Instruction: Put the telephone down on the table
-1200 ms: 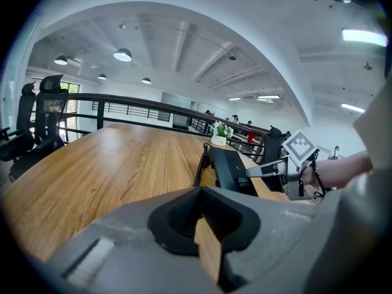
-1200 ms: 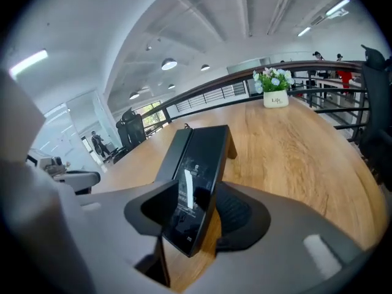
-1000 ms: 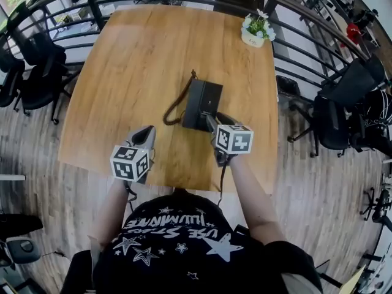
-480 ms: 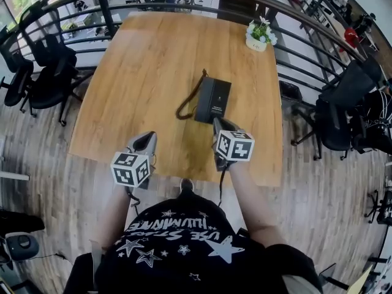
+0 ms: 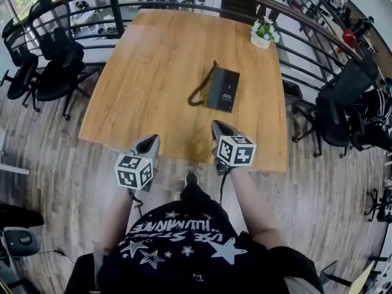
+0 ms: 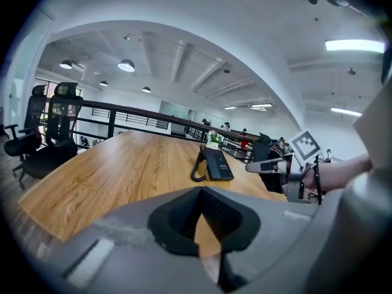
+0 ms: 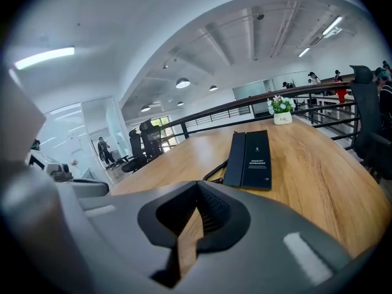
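Two tools are held over the near bench [image 5: 153, 72] edge | left tool [image 5: 149, 142] closed, empty | right tool [image 5: 216, 126] closed, empty | telephone [image 5: 223, 89] laid flat, well apart

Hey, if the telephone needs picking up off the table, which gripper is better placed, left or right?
Right, probably. The right gripper points almost straight at the telephone; the left gripper sits farther to the side. Both are shut and empty.

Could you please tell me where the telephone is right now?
In the head view the telephone lies flat on the wooden table, right of centre, with its coiled cord on its left and the potted plant beyond it.
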A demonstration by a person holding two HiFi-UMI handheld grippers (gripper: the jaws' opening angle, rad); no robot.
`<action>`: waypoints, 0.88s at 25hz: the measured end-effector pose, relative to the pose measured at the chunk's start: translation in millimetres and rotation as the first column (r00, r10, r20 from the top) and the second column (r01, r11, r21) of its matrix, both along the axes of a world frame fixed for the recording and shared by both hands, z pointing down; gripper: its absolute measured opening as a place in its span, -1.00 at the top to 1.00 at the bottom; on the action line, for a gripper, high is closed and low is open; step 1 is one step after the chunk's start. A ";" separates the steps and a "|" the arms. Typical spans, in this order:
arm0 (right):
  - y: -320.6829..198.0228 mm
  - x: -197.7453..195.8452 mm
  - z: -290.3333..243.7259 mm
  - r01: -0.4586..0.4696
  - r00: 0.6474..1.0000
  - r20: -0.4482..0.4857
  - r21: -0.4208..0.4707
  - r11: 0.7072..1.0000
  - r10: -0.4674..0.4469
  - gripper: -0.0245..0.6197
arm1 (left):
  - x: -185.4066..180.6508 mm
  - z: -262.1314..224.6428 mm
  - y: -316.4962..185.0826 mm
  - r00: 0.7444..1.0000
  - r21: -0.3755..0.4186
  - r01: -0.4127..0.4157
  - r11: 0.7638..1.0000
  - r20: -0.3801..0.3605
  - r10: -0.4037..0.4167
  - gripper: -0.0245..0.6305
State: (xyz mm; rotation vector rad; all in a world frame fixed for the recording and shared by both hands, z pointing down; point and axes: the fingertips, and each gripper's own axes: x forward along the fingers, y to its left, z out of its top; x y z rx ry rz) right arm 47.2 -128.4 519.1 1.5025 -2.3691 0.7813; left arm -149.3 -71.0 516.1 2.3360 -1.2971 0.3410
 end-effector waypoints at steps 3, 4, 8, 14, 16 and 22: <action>27.3 -13.2 0.6 0.003 1.000 0.000 -0.007 1.000 -0.003 0.92 | -14.0 2.2 25.8 1.000 -0.010 0.003 1.000 -0.001 -0.003 0.92; 36.7 -17.6 0.8 0.004 1.000 -0.001 -0.010 1.000 -0.004 0.92 | -18.4 2.2 34.5 1.000 -0.012 0.000 1.000 -0.001 0.000 0.92; 75.4 -35.2 0.0 0.001 1.000 -0.008 -0.014 1.000 -0.001 0.92 | -36.9 2.6 69.0 1.000 -0.021 -0.009 1.000 0.003 0.009 0.92; 129.6 -51.4 6.4 -0.006 0.999 -0.035 -0.024 1.000 0.005 0.93 | -52.7 10.6 115.0 1.000 -0.041 -0.024 0.999 -0.005 0.024 0.92; 143.1 -54.1 7.7 -0.014 0.999 -0.044 -0.028 1.000 0.013 0.93 | -55.8 10.8 125.9 0.999 -0.042 -0.035 0.998 -0.009 0.035 0.92; 175.4 -59.1 8.8 -0.035 0.997 -0.064 -0.039 0.999 0.033 0.93 | -62.0 7.6 146.7 0.998 -0.033 -0.062 0.998 -0.012 0.062 0.92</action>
